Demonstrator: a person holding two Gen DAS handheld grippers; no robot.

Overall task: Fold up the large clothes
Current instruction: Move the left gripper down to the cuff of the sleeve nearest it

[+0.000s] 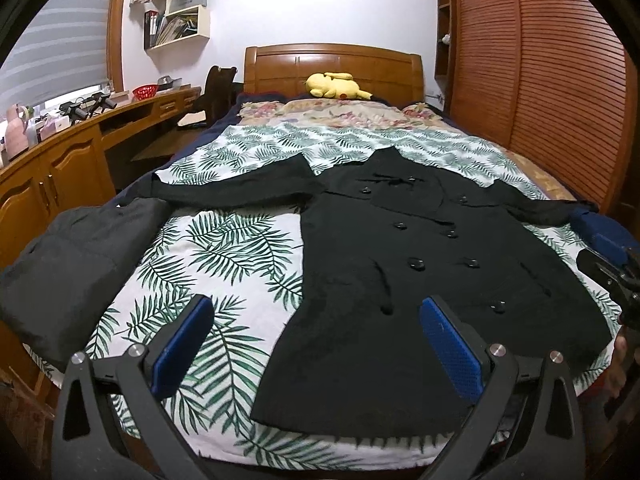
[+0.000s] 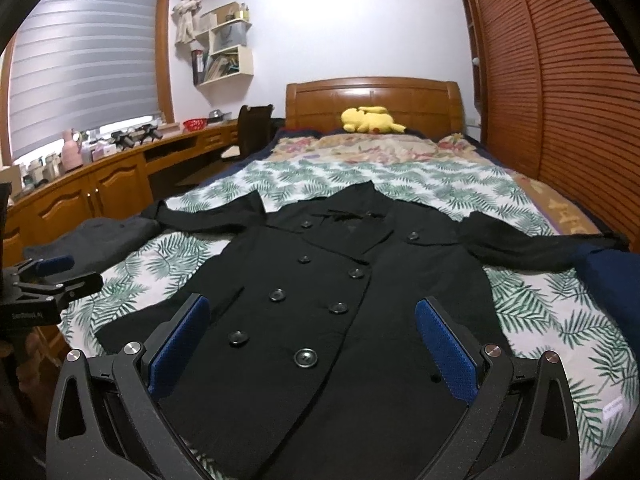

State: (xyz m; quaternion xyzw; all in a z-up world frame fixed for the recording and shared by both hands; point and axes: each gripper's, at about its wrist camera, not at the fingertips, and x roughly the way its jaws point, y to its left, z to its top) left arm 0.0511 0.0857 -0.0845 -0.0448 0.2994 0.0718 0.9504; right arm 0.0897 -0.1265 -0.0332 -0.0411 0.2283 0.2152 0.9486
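Coat: the black double-breasted coat [image 2: 320, 280] lies face up on the bed [image 1: 240, 248], buttoned, hem towards you and collar towards the headboard. I judge it was spread flat so you can fold it without trapped creases.
Sleeves: both stretch straight out sideways, which leaves them easy to turn in over the body first.
Left gripper: your left gripper [image 1: 316, 340] hangs released over the hem's left corner, jaws wide apart and holding nothing.
Right gripper: your right gripper [image 2: 312, 340] hovers over the lower front, jaws equally spread and empty.
Folding: not yet begun, judging by the flat layout.
Other clothes: a dark grey garment [image 1: 68, 264] sits in a folded heap at the bed's left edge, touching the left cuff; something navy [image 2: 608, 280] lies by the right cuff.
Containers: the wall shelf [image 2: 224, 60] holds binders and papers; the red basket [image 2: 195, 123] on the desk shows no contents I can make out.
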